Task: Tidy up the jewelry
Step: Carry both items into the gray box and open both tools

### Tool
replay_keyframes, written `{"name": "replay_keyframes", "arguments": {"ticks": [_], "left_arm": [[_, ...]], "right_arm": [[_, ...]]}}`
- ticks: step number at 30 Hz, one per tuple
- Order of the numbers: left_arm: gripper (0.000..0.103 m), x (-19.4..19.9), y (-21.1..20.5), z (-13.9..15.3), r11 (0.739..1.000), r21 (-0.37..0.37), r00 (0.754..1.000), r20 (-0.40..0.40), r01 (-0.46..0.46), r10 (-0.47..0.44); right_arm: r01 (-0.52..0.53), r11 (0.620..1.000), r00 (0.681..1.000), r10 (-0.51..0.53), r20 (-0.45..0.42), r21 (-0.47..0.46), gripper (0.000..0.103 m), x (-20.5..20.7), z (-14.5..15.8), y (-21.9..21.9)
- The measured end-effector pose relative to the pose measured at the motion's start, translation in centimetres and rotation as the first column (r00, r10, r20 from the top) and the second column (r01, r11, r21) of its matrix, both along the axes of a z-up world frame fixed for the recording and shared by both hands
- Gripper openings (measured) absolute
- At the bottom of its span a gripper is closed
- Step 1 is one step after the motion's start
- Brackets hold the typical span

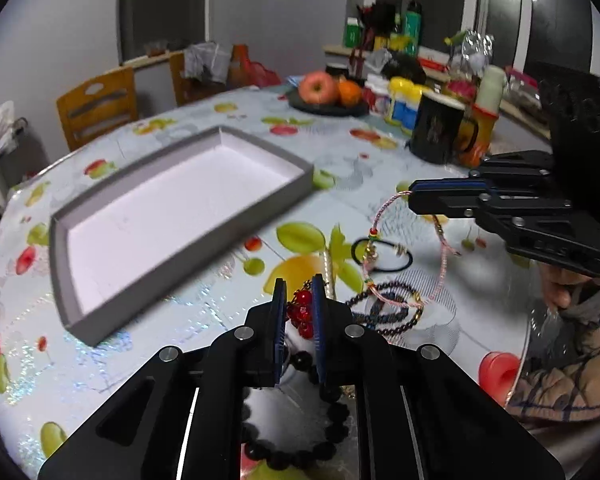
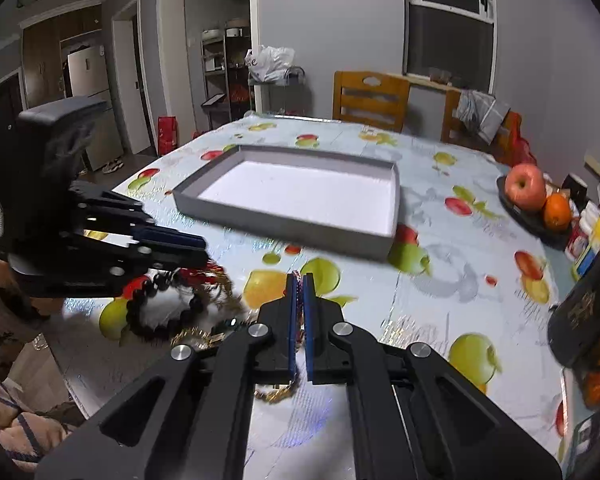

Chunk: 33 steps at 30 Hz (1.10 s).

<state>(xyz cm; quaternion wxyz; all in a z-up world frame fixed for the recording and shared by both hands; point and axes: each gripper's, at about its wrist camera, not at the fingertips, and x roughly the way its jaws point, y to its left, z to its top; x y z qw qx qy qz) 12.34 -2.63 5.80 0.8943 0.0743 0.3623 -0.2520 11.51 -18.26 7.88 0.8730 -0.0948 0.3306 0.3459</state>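
1. Your left gripper (image 1: 300,300) is clamped on one red bead piece (image 1: 302,312), held just above the desk (image 1: 180,360) at the near edge.
2. Your right gripper (image 2: 299,292) is pinched nearly flat on one thin pink cord bracelet (image 1: 440,264). The left wrist view shows its loop hanging from the fingertips, clear of the desk.
3. One grey tray (image 2: 300,224) with a white floor sits mid-desk, beyond both grippers. Nothing is in it.
4. Loose jewelry on the desk, counted:
   - one large black bead bracelet (image 1: 332,432), under the left gripper;
   - one small dark bead strand (image 1: 392,316), coiled; can't tell whether it's one loop or two;
   - one black hair tie (image 1: 404,264), between the two grippers;
   - one gold chain (image 2: 278,394), under the right gripper.
5. Far side of the desk: one dark plate (image 2: 532,220) carrying two fruits, one apple (image 2: 524,186) and one orange (image 2: 556,210), touching. One black mug (image 1: 436,128) stands near it.
6. Two wooden chairs (image 2: 370,98) stand behind the desk.
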Motion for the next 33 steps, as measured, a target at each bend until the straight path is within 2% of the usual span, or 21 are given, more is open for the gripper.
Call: {"name": "replay_keyframes", "arguments": {"ticks": [5,8,17,25,33], "left_arm": [[0.014,-0.1,1.5,2.4,0.999,-0.026,0.999,0.023,-0.026,0.026],[0.014,0.5,2.3,3.5,0.999,-0.009,0.998,0.035,-0.048,0.048],[0.014,5.7,5.2,5.5,0.992,-0.011,0.99,0.054,-0.128,0.129],[0.014,10.2,7.3,3.4,0.977,-0.031,0.977,0.022,-0.21,0.211],[0.014,12.8,9.1,-1.1,0.952,-0.008,0.952,-0.04,-0.304,0.304]], "right_arm": [[-0.015,1.0,0.999,0.015,0.047,-0.002,0.003,1.1,1.9,0.6],[-0.032,0.999,0.996,0.032,0.081,-0.009,0.003,2.1,3.2,1.4],[-0.062,0.998,0.994,0.063,0.089,-0.016,0.003,7.8,4.6,5.0],[-0.023,1.0,0.999,0.024,0.033,-0.018,0.003,13.6,2.2,8.4],[0.023,0.999,0.996,-0.027,-0.087,-0.049,0.003,17.7,-3.3,9.7]]}}
